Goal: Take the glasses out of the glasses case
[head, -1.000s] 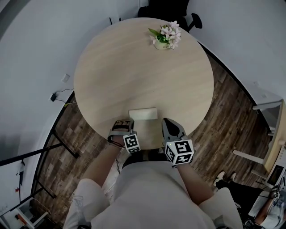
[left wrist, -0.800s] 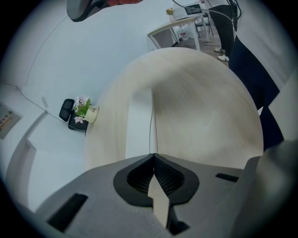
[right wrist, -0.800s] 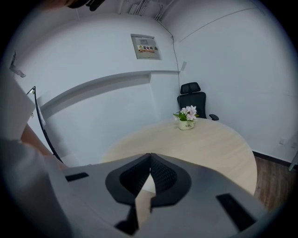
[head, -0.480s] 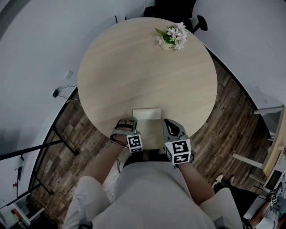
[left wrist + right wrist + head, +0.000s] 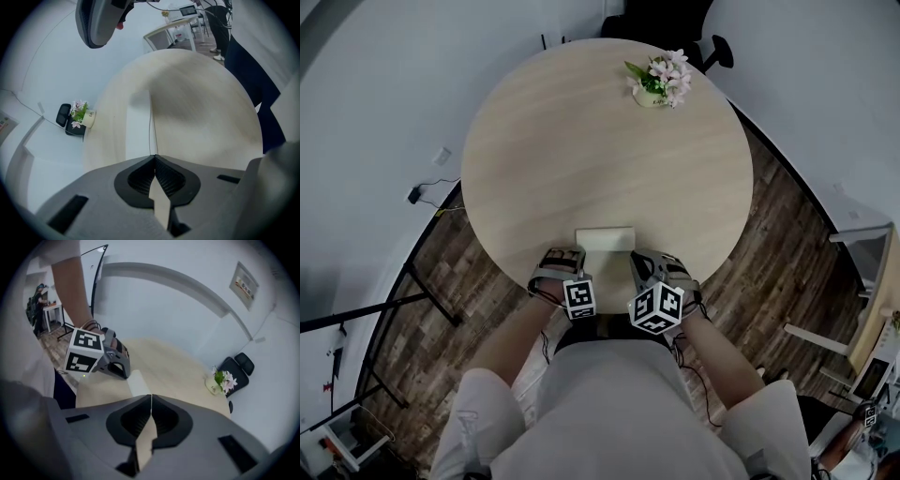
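Your left gripper [image 5: 563, 255] and right gripper [image 5: 645, 266] sit low in the centre of the head view, each with its jaws pressed together on nothing. The white glasses case [image 5: 605, 238] lies flat at the near edge of the round table [image 5: 581, 141], just above and between them. A flower pot [image 5: 657, 81] stands at the table's upper right.

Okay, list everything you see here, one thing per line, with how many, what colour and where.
Round light wooden table: one, pale beige, centre of the head view.
White rectangular glasses case: one, white, on the table near its near edge.
Small pot of pink flowers: one, pink and green, far side of the table.
Black office chair: one, black, beyond the table.
Dark plank floor: brown, around the table.
Left tongs: one, grey, shut and empty, near the case's left end.
Right tongs: one, grey, shut and empty, near the case's right end.
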A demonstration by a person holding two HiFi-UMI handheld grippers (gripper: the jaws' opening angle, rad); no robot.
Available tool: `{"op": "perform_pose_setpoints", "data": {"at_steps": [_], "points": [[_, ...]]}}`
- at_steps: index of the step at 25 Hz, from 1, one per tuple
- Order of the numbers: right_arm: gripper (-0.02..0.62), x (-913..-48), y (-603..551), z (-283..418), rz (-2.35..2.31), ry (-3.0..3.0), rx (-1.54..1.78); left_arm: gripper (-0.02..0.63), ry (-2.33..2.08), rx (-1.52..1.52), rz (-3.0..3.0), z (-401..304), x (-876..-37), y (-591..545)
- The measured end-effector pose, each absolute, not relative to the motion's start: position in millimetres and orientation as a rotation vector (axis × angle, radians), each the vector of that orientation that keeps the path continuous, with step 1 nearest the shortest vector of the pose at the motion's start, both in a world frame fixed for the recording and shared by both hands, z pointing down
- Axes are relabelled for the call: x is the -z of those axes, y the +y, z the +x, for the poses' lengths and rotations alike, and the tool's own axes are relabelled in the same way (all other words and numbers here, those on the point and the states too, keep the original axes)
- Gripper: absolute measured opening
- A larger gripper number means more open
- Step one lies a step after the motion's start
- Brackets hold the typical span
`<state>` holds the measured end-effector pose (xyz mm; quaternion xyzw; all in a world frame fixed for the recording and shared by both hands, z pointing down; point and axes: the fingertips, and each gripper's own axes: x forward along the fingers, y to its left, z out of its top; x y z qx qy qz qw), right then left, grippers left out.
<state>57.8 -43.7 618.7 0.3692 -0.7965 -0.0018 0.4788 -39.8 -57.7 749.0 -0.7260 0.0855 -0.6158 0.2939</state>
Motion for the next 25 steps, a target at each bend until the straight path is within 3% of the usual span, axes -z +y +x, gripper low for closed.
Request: {"op": "perform_pose_setpoints", "data": {"at_steps": [6, 19, 22, 25], "points": [[0.015, -646, -37, 50, 0.627, -1.743, 0.316, 0.005, 0.224, 1.646, -1.932, -42, -749, -58], [0.022, -664, -34, 38, 0.517, -1.785, 0.253, 0.005, 0.220, 1.648, -1.946, -42, -749, -59], [0.201, -678, -34, 39, 0.482, -1.788, 0.188, 0.005, 0.221, 1.650, -1.947, -42, -750, -59], [0.235, -688, -40, 43, 0.469, -1.787, 0.165, 0.005, 0.226, 1.652, -1.948, -41, -750, -59]]}}
